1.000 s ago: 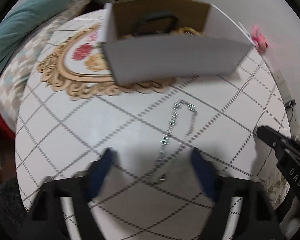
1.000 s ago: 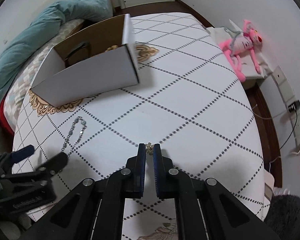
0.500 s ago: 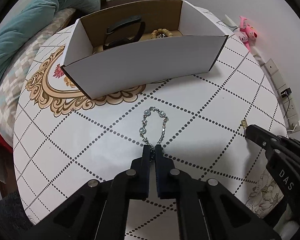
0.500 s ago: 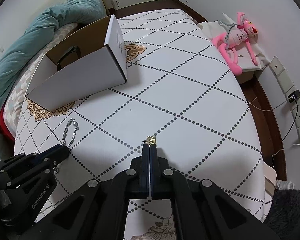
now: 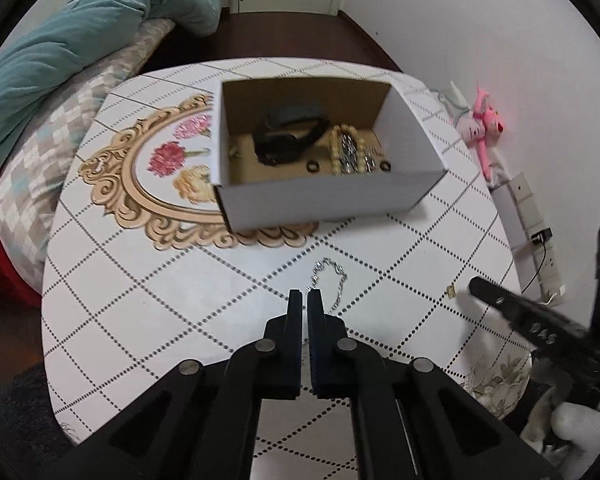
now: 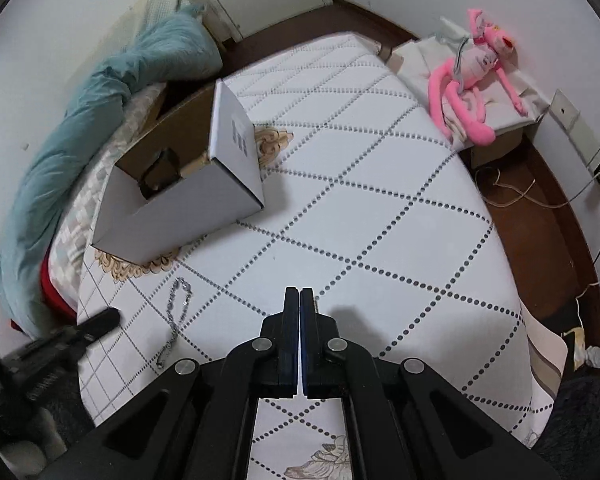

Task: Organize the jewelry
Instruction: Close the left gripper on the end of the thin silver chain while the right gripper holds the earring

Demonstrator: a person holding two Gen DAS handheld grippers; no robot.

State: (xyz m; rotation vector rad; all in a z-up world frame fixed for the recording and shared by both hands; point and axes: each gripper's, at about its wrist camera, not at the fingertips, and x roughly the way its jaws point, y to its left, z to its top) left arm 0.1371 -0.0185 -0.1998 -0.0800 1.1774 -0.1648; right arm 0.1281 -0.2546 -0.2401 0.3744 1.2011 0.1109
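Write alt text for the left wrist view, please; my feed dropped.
The left gripper, jaws shut, pinches one end of a silver chain bracelet above the white quilted surface. Ahead stands an open white box holding a black watch and beaded bracelets; the right gripper enters from the right.

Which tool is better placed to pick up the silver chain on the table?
Left. The left tool, shut, points straight at the silver chain, whose end lies by its tips. The right tool is beside a small gold piece, farther away.
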